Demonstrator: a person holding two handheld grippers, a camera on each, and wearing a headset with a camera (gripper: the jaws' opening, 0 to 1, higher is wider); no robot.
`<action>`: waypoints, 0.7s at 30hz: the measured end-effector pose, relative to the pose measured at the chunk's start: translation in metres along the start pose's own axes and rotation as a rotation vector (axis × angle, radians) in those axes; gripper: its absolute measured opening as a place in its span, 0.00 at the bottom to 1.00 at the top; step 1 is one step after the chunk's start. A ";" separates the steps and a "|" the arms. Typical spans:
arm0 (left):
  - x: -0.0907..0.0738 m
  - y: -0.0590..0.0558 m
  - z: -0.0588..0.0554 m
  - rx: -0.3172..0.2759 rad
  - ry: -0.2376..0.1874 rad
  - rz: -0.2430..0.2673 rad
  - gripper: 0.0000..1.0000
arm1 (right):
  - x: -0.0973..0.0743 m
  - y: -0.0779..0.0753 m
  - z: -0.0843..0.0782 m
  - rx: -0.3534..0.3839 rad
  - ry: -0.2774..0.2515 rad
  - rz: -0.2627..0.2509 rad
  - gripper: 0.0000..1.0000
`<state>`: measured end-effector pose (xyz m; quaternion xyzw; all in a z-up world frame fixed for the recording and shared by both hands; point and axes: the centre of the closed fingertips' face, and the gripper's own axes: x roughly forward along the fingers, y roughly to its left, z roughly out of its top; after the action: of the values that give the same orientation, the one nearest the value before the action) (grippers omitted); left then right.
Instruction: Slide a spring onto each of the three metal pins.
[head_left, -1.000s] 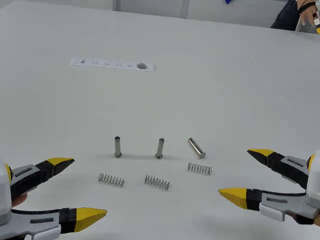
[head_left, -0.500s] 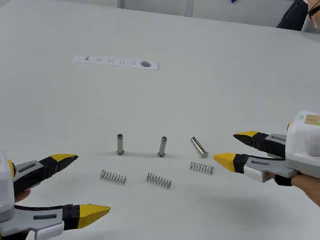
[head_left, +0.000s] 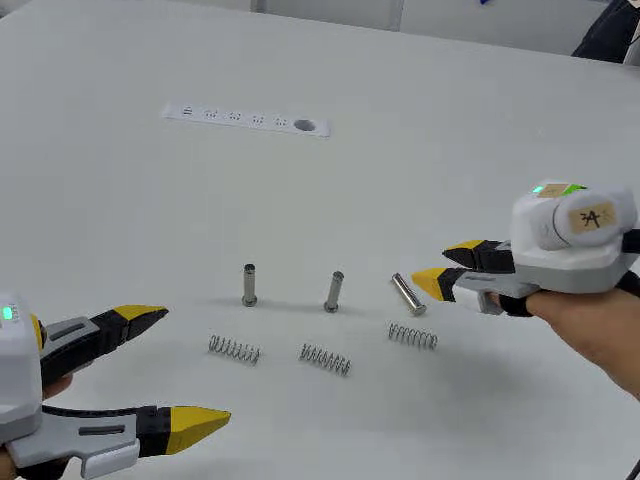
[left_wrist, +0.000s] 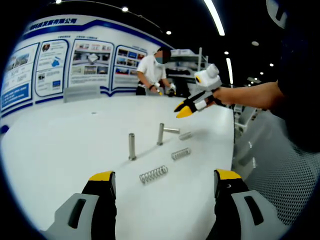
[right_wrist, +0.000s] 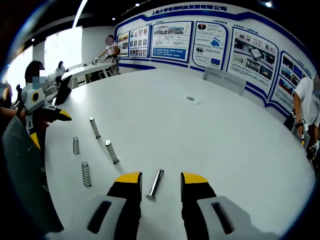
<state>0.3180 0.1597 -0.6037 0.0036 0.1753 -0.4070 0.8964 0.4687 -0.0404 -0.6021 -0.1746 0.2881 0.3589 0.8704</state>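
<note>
The right claw (head_left: 442, 267) was held released with its jaws to either side of the fallen pin (head_left: 407, 294), probably so that it could be grasped for threading. The left claw (head_left: 180, 368) was held released near the left of three springs (head_left: 325, 358) laid just before the upright pins (head_left: 249, 284). A power strip (head_left: 245, 119) was set into the white desk (head_left: 450, 150), and posters (right_wrist: 200, 35) were hung on the wall.

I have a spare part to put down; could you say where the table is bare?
Bare: the table stretch between the power strip and the upright pins. Crowded: around them and the springs, where the right gripper is at the lying pin.
</note>
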 end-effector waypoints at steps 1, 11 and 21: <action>0.000 0.000 0.000 0.000 0.001 0.001 0.82 | 0.003 0.000 0.000 0.000 0.007 0.000 0.31; -0.001 0.002 0.001 -0.007 -0.003 0.007 0.81 | 0.033 0.001 -0.008 0.027 0.115 -0.011 0.23; 0.000 0.003 0.000 -0.013 -0.004 0.006 0.79 | 0.051 0.003 -0.018 0.064 0.189 -0.013 0.17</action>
<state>0.3205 0.1616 -0.6042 -0.0024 0.1760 -0.4035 0.8979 0.4894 -0.0207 -0.6487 -0.1819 0.3793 0.3259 0.8467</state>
